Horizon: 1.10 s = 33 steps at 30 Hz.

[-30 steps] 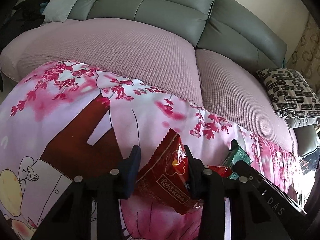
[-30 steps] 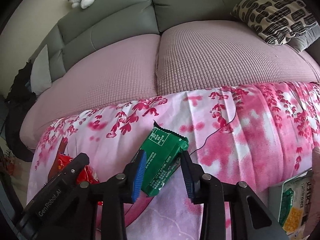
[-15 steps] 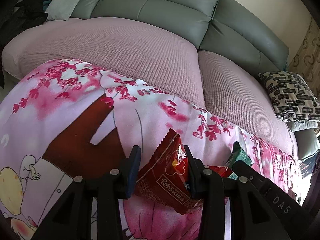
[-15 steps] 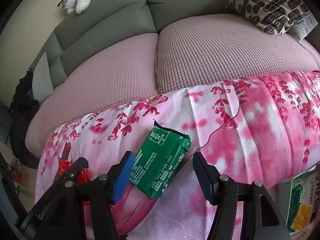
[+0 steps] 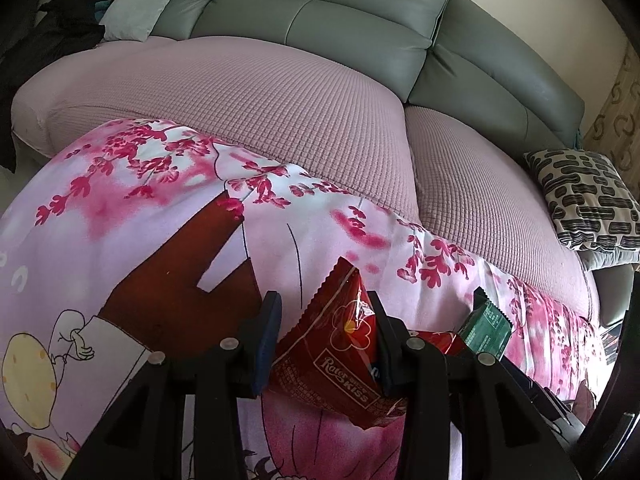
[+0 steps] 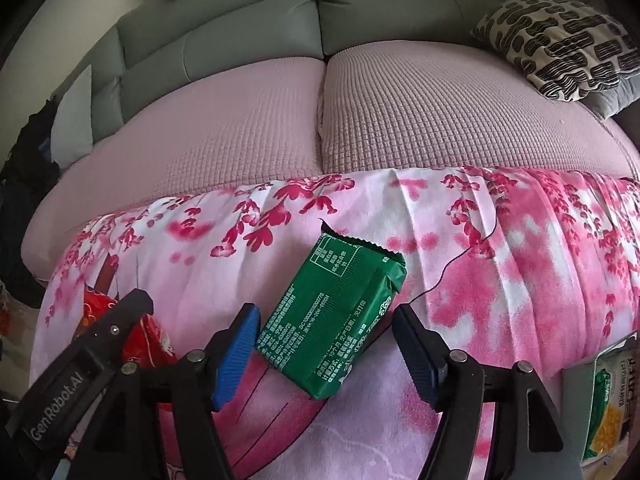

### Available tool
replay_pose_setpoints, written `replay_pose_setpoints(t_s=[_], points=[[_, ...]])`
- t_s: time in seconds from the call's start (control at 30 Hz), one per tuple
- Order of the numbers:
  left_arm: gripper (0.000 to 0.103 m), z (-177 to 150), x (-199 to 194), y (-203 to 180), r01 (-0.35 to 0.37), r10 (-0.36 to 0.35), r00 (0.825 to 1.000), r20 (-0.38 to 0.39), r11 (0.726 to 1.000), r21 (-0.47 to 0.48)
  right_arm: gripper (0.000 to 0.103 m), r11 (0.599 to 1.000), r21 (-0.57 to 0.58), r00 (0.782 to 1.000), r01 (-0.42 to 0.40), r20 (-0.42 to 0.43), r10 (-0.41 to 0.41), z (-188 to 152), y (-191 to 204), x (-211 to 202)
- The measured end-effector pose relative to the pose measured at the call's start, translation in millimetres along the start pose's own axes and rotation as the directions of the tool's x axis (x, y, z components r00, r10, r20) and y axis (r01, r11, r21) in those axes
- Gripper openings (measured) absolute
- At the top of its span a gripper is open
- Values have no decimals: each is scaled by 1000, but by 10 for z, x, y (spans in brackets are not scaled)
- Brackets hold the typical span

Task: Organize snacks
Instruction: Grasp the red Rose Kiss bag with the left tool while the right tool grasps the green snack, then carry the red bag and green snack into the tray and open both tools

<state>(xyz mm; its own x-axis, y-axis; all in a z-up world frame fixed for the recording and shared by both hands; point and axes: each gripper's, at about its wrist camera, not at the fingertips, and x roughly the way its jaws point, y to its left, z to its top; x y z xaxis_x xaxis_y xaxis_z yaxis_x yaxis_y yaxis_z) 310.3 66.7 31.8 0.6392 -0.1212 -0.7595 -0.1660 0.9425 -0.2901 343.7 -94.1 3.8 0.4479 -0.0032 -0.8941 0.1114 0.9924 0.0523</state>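
Two snack packets lie on a pink blossom-print cloth (image 6: pixel 500 280), which is draped over a surface just in front of a sofa with pink seat covers (image 6: pixel 420 120).

Edges and room: the cloth's far edge meets the sofa seat. Bare cloth lies open to the right of the green packet (image 6: pixel 340 312) and beyond it toward the sofa. At the right edge of the right wrist view sits part of a box or bag (image 6: pixel 604 408), only partly seen. A patterned cushion (image 6: pixel 556 40) rests on the sofa, well apart from the snacks.

Green packet: flat on the cloth, long axis slanting from near-left to far-right, serrated end pointing toward the sofa.

Red packet (image 5: pixel 340 360): tilted up, serrated end raised and pointing away from the camera.

Right gripper (image 6: pixel 324 348): its fingers (image 6: pixel 236 352) have just been opening and stand spread, one on each side of the green packet's near end, clear of it.

Left gripper (image 5: pixel 324 340): fingers (image 5: pixel 268 340) clenched on the red packet, holding it just left of the green one.
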Motion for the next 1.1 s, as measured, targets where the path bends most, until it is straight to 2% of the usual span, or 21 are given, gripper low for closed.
replay_pose_setpoints(t_s=[0.2,0.4,0.5,0.7,0.8,1.1], points=[[44,-3,8,5,-2,2,1000,-3,1000,-5,71,1000,5,1000,11,-14,-11,13,-60,-70],[44,-1,17,16,-4,4,1000,-5,1000,-8,69,996,38,996,86,-22,-85,52,-255,-68],[44,1,25,12,-6,6,1000,-7,1000,-6,63,995,58,996,80,-35,-78,57,-335,-29],[44,-3,35,6,-7,7,1000,-7,1000,-3,62,995,49,996,86,-27,-84,62,-314,-34],[44,-2,39,8,-6,6,1000,-8,1000,-5,54,996,35,997,79,-20,-79,59,-299,-47],[44,-2,40,7,-6,6,1000,-8,1000,-3,55,998,3,998,55,4,-55,42,-190,-27]])
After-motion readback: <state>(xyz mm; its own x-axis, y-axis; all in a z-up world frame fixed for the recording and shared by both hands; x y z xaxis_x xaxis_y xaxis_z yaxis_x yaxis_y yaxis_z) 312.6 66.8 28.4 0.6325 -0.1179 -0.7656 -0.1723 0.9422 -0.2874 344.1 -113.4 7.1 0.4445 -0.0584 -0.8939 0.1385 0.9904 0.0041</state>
